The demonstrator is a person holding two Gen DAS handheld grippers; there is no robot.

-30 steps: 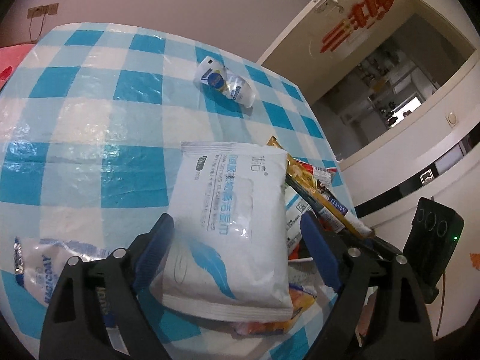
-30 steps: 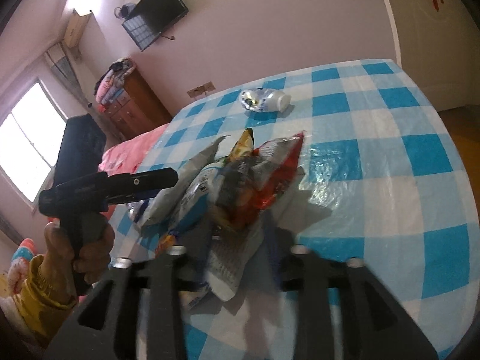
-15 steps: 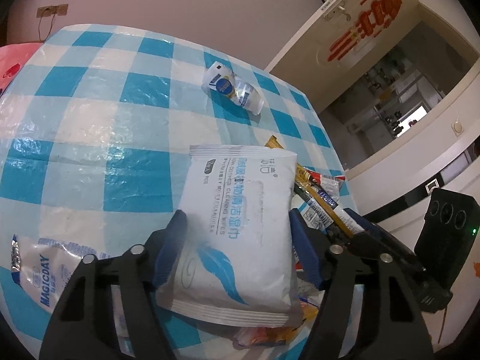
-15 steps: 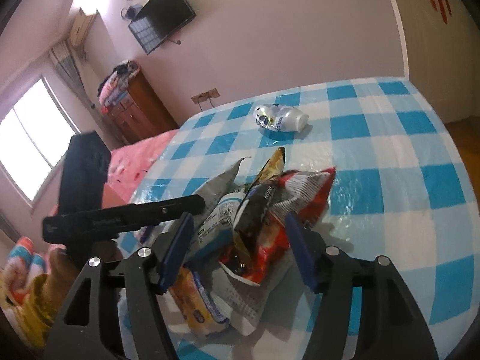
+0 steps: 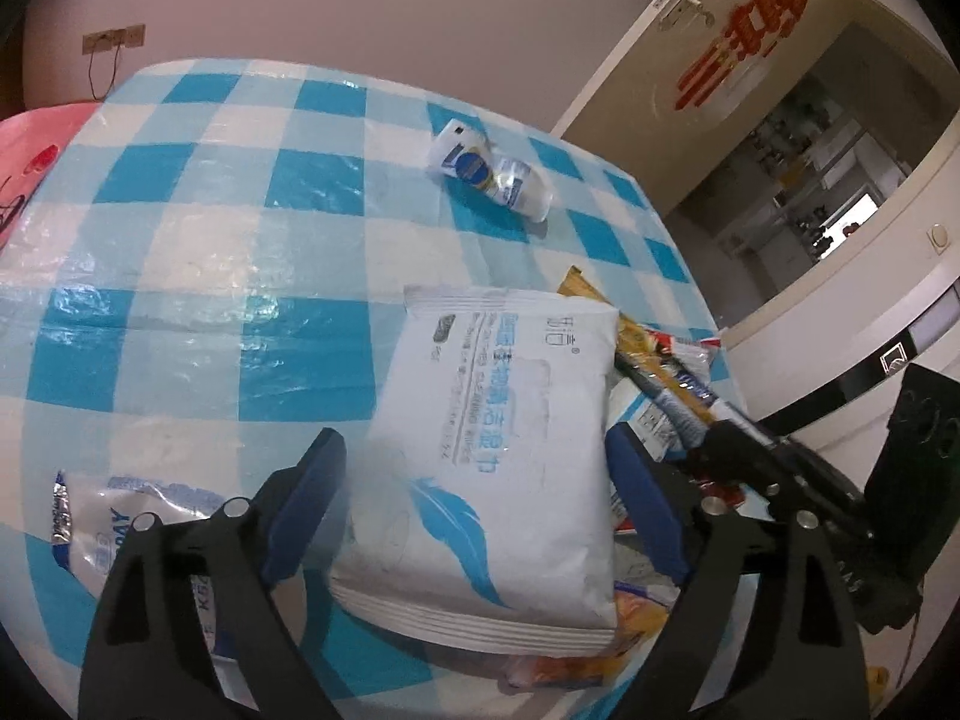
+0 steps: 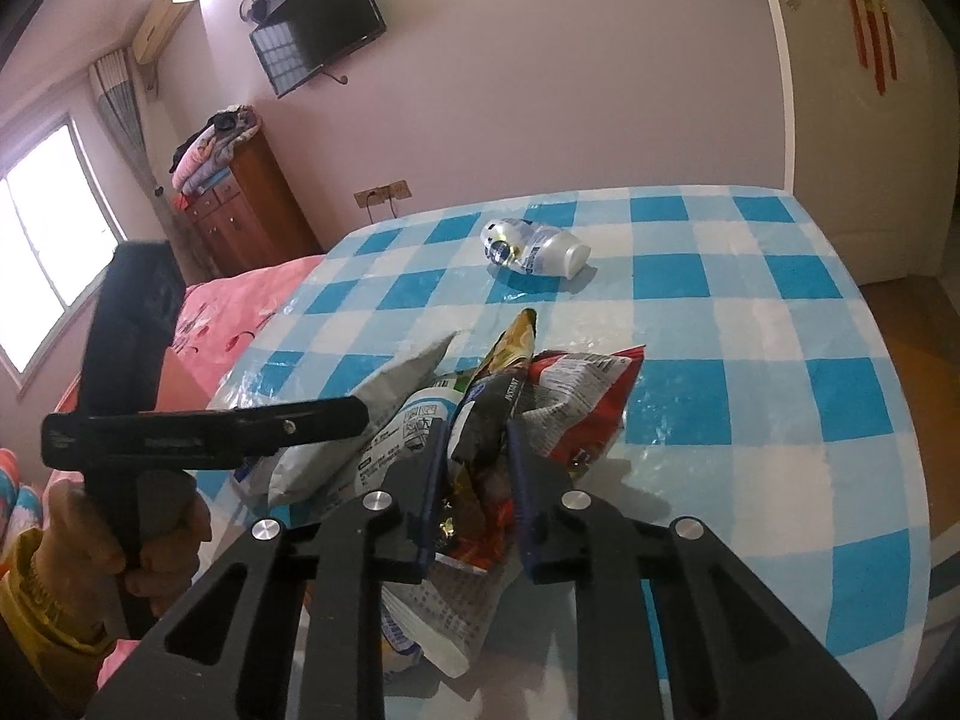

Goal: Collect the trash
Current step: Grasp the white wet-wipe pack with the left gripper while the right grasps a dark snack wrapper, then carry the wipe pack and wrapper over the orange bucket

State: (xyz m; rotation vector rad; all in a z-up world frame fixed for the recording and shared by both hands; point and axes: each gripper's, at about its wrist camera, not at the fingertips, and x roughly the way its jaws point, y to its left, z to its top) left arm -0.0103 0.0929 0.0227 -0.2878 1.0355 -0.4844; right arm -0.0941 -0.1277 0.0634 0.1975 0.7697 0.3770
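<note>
A pile of trash lies on the blue-checked table (image 5: 180, 252). On top is a white wet-wipes pack (image 5: 498, 450). My left gripper (image 5: 480, 480) is open, its fingers on either side of that pack. My right gripper (image 6: 477, 456) is shut on a dark snack wrapper (image 6: 495, 396) in the pile, beside a red chip bag (image 6: 588, 402) and a grey-white bag (image 6: 384, 402). A crushed plastic bottle (image 5: 492, 171) lies apart at the far side; it also shows in the right wrist view (image 6: 534, 249). A silver pouch (image 5: 114, 534) lies by the left finger.
The table's right edge (image 5: 708, 312) is close to the pile, with a white door (image 5: 720, 48) beyond. A pink bed (image 6: 228, 312) borders the table's left side. The left gripper's body (image 6: 180, 420) and the hand holding it show in the right wrist view.
My right gripper has closed on the dark wrapper; it was open around the pile before. My left gripper stays open around the white pack, and its view has shifted slightly.
</note>
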